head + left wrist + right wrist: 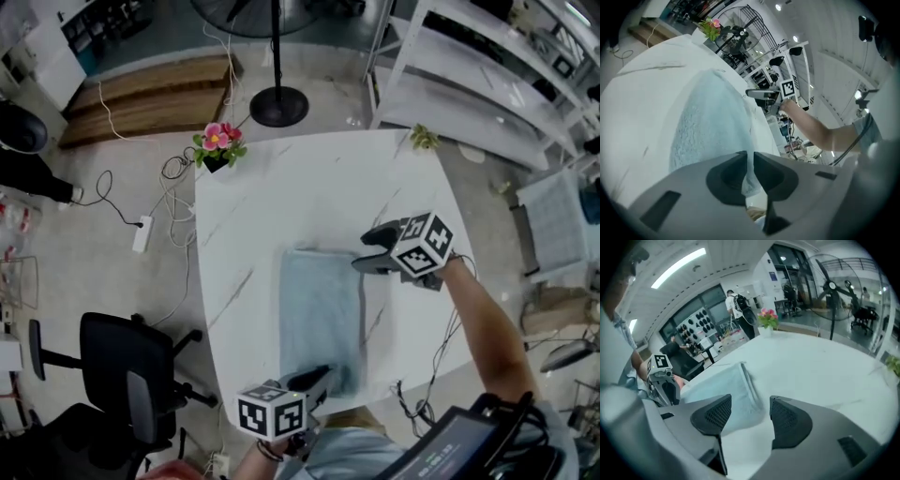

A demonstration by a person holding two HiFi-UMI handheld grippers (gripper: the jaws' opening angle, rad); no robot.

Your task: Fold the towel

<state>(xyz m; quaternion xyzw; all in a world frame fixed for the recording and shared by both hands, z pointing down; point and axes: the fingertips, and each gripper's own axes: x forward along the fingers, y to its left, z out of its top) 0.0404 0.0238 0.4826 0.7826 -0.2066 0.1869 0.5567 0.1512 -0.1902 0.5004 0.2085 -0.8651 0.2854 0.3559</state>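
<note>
Item 1: towel (pixel 321 314), pale blue, laid as a long folded strip on the white table (pixel 309 187). Its near corner is pinched in the narrowly closed left gripper (pixel 749 164), apparently to keep the cloth in hand. The right gripper (pixel 750 416) is held wide and empty just beside the far corner.

A white marble table (pixel 319 197) bears a folded towel (pixel 319 314) and potted flowers (pixel 218 147).
</note>
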